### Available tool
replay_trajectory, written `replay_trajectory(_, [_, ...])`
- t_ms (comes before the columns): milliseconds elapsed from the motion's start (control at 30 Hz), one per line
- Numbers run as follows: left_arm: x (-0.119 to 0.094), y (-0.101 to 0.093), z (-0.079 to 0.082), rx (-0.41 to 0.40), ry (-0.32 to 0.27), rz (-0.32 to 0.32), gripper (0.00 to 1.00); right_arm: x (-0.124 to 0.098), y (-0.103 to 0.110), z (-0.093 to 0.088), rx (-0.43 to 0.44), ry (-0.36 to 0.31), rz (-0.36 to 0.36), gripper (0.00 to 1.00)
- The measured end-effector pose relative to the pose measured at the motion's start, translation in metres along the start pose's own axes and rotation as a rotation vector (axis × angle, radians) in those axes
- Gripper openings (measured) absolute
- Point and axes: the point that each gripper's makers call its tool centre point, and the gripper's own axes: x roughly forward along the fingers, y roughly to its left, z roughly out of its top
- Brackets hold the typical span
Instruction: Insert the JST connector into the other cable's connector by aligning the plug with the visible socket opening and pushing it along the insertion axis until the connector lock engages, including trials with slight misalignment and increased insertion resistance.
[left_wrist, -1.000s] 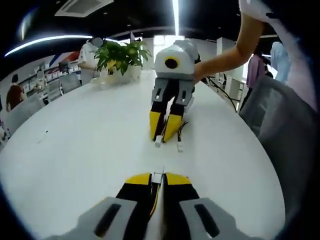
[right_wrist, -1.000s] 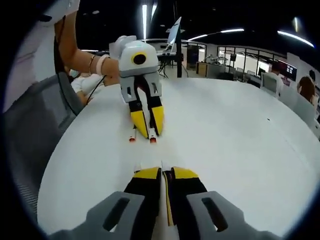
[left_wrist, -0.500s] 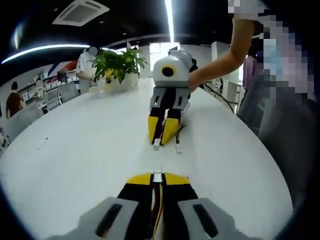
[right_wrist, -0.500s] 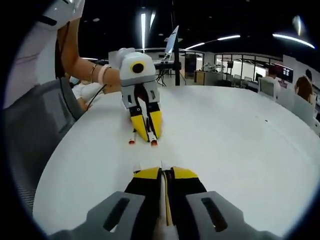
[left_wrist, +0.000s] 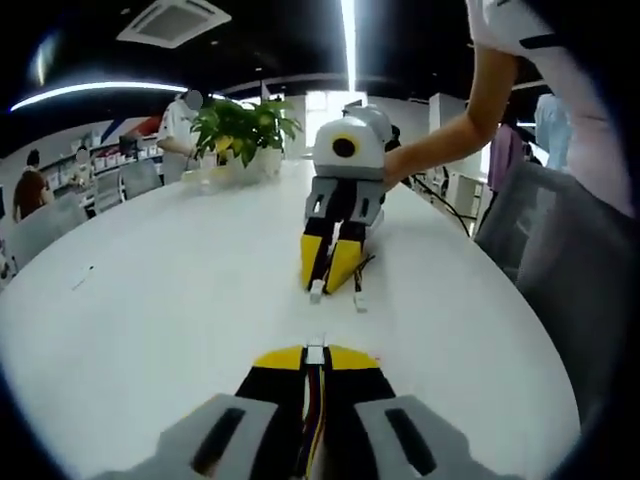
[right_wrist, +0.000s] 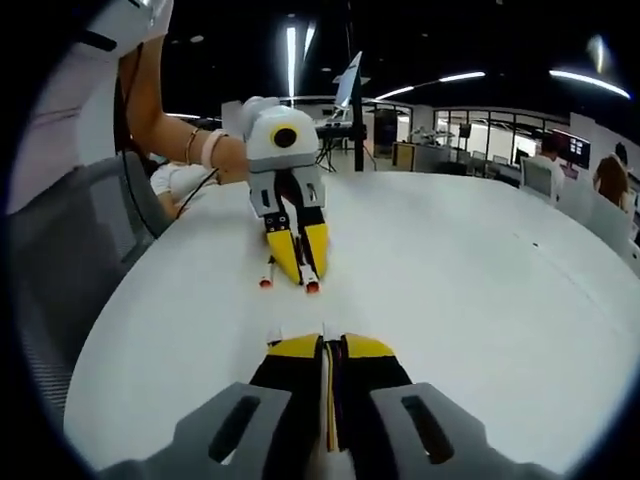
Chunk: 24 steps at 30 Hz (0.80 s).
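In the left gripper view my left gripper (left_wrist: 316, 352) is shut on a small white JST connector (left_wrist: 316, 349), and red and yellow wires run back between the jaws. Across the white table (left_wrist: 150, 290) the right gripper (left_wrist: 331, 283) points at me, shut on a cable whose white connector (left_wrist: 317, 292) sticks out at its tips. A second white connector (left_wrist: 359, 301) lies beside it. In the right gripper view my right gripper (right_wrist: 323, 345) is shut, with a white connector end (right_wrist: 326, 329) at its tips. The left gripper (right_wrist: 301, 278) faces it, holding a red-tipped connector (right_wrist: 311, 287). The two held connectors are well apart.
A potted plant (left_wrist: 240, 120) stands at the far end of the table. A grey chair (left_wrist: 550, 230) sits at the table's edge by the person, whose forearm (left_wrist: 440, 140) reaches in. Another red-tipped connector (right_wrist: 265, 283) lies on the table (right_wrist: 480, 270). Desks and people fill the background.
Both views have shifted a little with the hands. In the right gripper view the left gripper's tips have edged slightly right and closer. Both grippers stay shut on their cables.
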Motion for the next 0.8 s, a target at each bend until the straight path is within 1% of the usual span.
replay_trajectory(67, [0.0,0.0,0.002,-0.011,0.003,-0.009,0.0,0.0,0.002,0.001,0.002,0.003,0.006,0.03])
replay_trajectory(167, [-0.001,0.001,0.007,-0.033,-0.012,-0.01,0.0,0.001,0.008,0.002,-0.01,0.013,0.017,0.03])
replay_trajectory(333, [-0.003,-0.002,0.011,-0.025,0.001,-0.021,0.0,0.001,0.013,0.005,-0.019,0.026,0.026,0.03])
replay_trajectory(400, [-0.004,-0.004,0.013,-0.022,0.008,-0.025,0.0,0.0,0.013,0.008,-0.018,0.025,0.025,0.03])
replay_trajectory(467, [-0.005,-0.004,0.013,-0.028,0.017,-0.028,0.0,-0.001,0.009,0.009,0.009,0.027,0.01,0.03])
replay_trajectory(500, [-0.006,-0.005,0.013,-0.031,0.017,-0.029,0.0,-0.001,0.008,0.01,0.008,0.025,0.008,0.03])
replay_trajectory(633, [-0.009,-0.006,0.018,-0.039,0.017,-0.031,0.0,-0.003,0.004,0.019,0.018,0.011,0.003,0.03])
replay_trajectory(800, [-0.013,-0.003,0.023,-0.038,0.006,-0.031,0.0,-0.004,0.002,0.033,0.003,-0.007,0.014,0.03])
